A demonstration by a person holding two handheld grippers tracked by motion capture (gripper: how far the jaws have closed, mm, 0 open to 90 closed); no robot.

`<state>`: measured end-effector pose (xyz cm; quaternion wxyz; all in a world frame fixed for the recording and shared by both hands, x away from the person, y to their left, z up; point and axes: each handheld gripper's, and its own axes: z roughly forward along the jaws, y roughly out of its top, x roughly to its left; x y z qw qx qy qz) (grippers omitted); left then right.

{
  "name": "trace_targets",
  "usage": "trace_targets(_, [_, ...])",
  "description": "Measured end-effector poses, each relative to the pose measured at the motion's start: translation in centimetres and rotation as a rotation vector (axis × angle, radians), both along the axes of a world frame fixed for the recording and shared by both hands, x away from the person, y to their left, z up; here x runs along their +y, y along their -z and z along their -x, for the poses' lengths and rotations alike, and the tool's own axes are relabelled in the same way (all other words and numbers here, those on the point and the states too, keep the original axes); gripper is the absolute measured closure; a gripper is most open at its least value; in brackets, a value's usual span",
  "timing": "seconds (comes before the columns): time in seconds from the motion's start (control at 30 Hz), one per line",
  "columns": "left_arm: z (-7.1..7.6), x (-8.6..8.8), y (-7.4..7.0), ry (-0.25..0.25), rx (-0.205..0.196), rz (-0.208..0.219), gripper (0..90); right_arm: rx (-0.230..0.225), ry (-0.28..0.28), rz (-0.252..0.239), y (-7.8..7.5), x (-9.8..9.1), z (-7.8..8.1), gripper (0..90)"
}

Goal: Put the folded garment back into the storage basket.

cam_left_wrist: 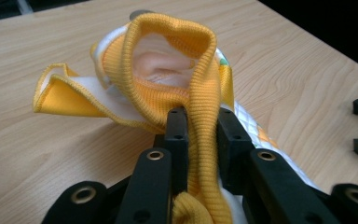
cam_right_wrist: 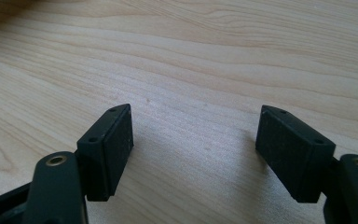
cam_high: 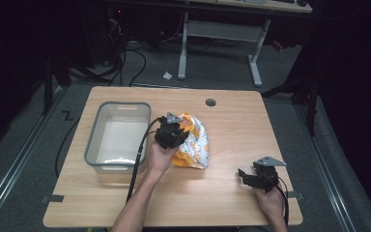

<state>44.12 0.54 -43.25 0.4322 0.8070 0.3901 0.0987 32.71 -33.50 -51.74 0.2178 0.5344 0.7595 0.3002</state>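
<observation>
Gripping the ribbed yellow collar of the small garment [cam_left_wrist: 186, 93], the left tool [cam_left_wrist: 199, 128] is clenched on a single fold of the hem, the rest of the cloth bunched ahead of and just right of its jaws on the worktop [cam_high: 232, 125]. The clear bin [cam_high: 118, 137] sits immediately to that tool's left, so my read is a lift-and-drop into it. Advice: lift straight up until the trailing white and orange cloth clears the bin rim, then swing left; the pinch is narrow, so go slow or the knit may slip. The right tool [cam_right_wrist: 193, 149] is released, jaws wide apart over bare wood, well off to the right; it could catch the dangling end.
</observation>
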Motion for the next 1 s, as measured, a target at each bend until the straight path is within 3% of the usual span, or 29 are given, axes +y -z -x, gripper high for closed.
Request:
trace_targets(0.23, [0.5, 1.0, -1.1, 0.007, -0.013, 0.034, 77.2, -0.001, 0.000, -0.002, 0.0, 0.0, 0.0, 27.6])
trace_targets(1.0, [1.4, 5.0, -4.6, 0.003, -0.043, 0.081, 77.3, -0.001, 0.000, -0.002, 0.0, 0.0, 0.0, 27.7])
